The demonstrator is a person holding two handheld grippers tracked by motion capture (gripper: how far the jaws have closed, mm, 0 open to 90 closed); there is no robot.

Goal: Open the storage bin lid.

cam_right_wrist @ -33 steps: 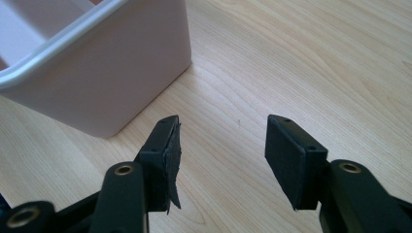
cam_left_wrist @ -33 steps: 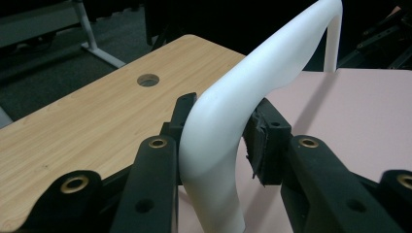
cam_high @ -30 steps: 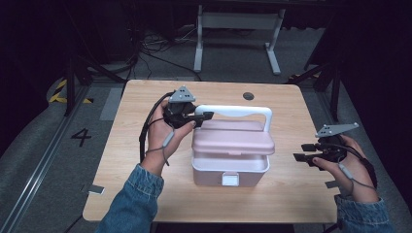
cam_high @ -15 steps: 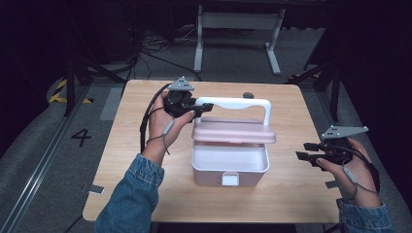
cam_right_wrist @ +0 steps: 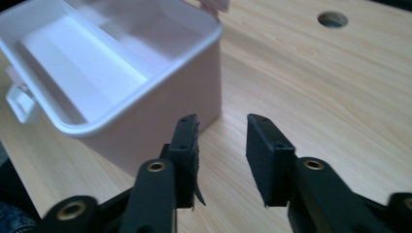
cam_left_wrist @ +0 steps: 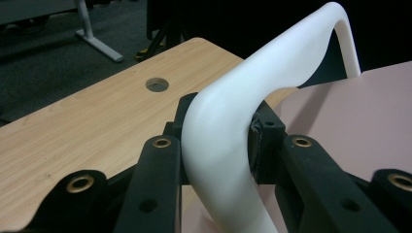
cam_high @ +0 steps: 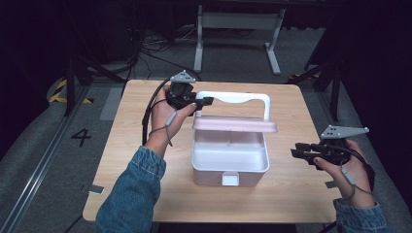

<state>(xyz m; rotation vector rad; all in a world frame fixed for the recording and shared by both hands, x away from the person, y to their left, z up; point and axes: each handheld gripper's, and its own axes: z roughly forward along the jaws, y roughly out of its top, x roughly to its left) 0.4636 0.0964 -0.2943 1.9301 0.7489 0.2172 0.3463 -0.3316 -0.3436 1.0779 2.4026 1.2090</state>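
Left tool (cam_high: 206, 102) clenched on the white handle (cam_high: 233, 97) has swung the pink lid (cam_high: 234, 124) upward, exposing the box (cam_high: 229, 160); right tool (cam_high: 297, 153), at 3 o'clock, is released.

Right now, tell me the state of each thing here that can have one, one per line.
Pink lid: raised, box open.
White handle: clamped at its corner by the left tool.
Box: on the table, looks empty inside.
Front latch: unfastened.
Left tool: shut on the handle.
Right tool: open, holding nothing.
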